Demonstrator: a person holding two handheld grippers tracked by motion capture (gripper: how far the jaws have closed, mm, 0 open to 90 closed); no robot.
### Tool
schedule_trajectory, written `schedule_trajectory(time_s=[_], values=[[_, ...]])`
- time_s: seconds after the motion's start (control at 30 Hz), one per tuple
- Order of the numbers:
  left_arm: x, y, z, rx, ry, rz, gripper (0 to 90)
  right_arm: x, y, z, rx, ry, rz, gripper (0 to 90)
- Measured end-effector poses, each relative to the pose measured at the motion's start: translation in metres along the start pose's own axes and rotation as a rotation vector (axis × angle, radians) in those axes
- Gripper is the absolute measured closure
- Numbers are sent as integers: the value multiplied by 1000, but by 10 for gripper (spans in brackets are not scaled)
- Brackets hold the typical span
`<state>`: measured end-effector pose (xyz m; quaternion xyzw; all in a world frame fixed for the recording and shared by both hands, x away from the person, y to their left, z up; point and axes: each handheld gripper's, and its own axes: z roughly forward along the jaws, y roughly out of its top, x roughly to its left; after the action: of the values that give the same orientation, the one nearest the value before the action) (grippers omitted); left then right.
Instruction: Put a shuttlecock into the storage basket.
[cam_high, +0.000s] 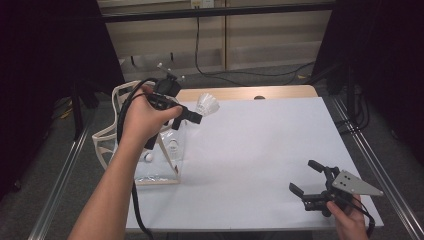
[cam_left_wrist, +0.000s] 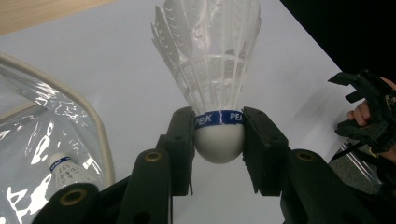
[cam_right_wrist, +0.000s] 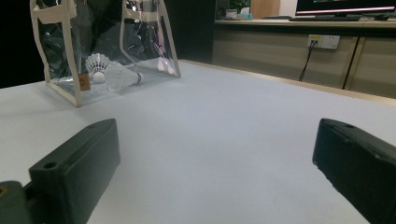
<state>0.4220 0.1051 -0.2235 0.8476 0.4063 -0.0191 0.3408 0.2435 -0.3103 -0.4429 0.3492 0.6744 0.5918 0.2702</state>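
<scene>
Black jaws of the left gripper (cam_left_wrist: 219, 140) are seen clamped on the white cork base of a feathered shuttlecock (cam_left_wrist: 210, 70), pads pressed against the cork on either side at the blue band, feather skirt pointing away from the camera. Grip on the cork and not the feathers is judged deliberate: cork is firm, feathers would crush. From the high view the left gripper (cam_high: 192, 117) is held up above the table's left rear part, just beside the top of a clear plastic tote bag (cam_high: 150, 150) with cream trim and handles, shuttlecock (cam_high: 207, 105) sticking out to the right. Bag is stood upright at the left edge of the white table (cam_high: 260, 160), mouth up, so it can be loaded from above. Other shuttlecocks (cam_right_wrist: 109, 70) are already seen lying inside the bag, so the step in hand is judged to be packing this one in too. Right gripper (cam_high: 315, 192) is held low at the table's near right corner, well apart from the bag, jaws spread wide with nothing between them; it is judged to be parked and idle. A cable (cam_high: 132, 200) is trailed from the left gripper down along the forearm.
</scene>
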Motion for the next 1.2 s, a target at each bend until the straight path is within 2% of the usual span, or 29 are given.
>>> schedule_trajectory(time_s=[0.27, 0.67, 1.2], values=[[5, 0, -7, -12, 13, -16, 651, 0, 0, 0, -2, -1, -1, 4], [13, -1, -17, 1, 35, -26, 651, 0, 0, 0, -3, -2, -1, 4], [15, -1, -27, 3, 59, -34, 651, 1, 0, 0, -3, 0, 1, 4]])
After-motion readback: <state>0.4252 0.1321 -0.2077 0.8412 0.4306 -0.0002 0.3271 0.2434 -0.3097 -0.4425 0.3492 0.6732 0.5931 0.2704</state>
